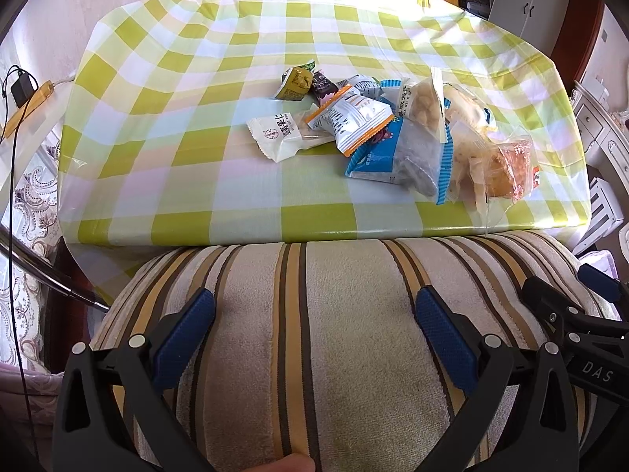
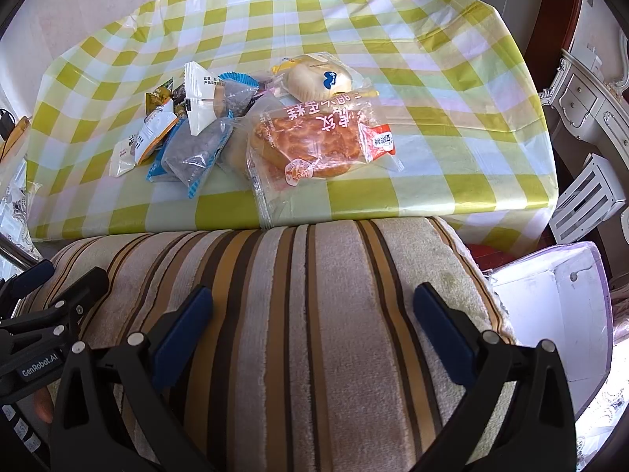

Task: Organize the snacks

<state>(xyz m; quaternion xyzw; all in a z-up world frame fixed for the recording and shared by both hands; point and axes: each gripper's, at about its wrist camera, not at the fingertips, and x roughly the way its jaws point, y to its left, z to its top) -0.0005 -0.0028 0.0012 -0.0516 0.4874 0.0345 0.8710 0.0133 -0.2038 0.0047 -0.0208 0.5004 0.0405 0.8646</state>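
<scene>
Green-checked surface with snacks piled right of centre. Left hand-held gripper and right hand-held gripper both wide open above striped cushion, holding nothing.

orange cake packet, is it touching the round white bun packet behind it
Touching: in the right wrist view the orange cake packet overlaps the near edge of the round white bun packet.
</scene>
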